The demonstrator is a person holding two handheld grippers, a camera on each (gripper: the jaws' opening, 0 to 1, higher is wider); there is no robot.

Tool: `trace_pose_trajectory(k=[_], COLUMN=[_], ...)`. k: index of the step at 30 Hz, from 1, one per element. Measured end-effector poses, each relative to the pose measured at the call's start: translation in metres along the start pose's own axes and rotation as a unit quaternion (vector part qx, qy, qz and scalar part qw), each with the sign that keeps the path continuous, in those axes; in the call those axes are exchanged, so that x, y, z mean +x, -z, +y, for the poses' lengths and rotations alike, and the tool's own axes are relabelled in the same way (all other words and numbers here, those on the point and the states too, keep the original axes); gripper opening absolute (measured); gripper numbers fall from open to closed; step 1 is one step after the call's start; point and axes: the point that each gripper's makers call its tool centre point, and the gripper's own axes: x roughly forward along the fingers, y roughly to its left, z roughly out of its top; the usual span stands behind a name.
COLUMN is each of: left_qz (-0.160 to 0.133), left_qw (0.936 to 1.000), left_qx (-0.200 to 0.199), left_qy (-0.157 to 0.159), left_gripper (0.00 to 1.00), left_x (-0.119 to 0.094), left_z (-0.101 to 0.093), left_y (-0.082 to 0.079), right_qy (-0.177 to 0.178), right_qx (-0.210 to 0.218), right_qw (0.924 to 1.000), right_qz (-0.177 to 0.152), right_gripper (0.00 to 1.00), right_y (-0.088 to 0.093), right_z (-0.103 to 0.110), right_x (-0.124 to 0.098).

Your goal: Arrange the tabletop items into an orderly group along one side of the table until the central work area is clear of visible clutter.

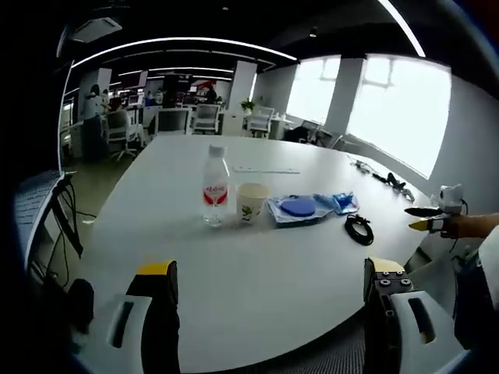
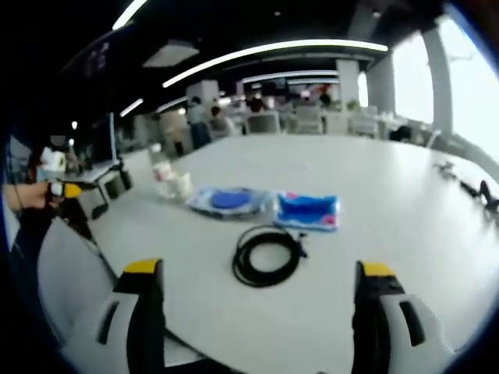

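On the white table (image 1: 257, 273) stand a clear water bottle (image 1: 215, 187) with a red label and a paper cup (image 1: 251, 202), close together. Right of them lie a blue disc in a clear bag (image 1: 298, 207), a blue packet (image 1: 339, 202) and a coiled black cable (image 1: 359, 228). My left gripper (image 1: 269, 274) is open over the near table edge, well short of the bottle. My right gripper (image 2: 255, 269) is open just before the cable (image 2: 269, 255), with the packet (image 2: 308, 210), the bagged disc (image 2: 228, 200), the cup (image 2: 183, 185) and the bottle (image 2: 161, 175) beyond it.
The right gripper (image 1: 427, 218) reaches in from the table's right end; the left gripper (image 2: 66, 191) appears at the left. Loose black cables (image 1: 394, 183) lie near the far right edge. A flat white strip (image 1: 265, 169) lies further back. Office chairs and people are behind.
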Motion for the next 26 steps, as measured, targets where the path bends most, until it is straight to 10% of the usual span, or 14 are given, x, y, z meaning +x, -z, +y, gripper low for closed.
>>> trace_pose_trajectory(k=[26], left_qz=[0.028], left_qw=[0.9995], left_qx=[-0.008], left_qy=[0.008], left_gripper=[0.99], left_x=[0.0], left_z=[-0.01], left_y=[0.009], right_qy=[0.0], right_qx=[0.018], right_qw=[0.9998], right_qz=[0.008], right_gripper=[1.0], right_y=[0.0], right_z=[0.001], right_x=[0.011])
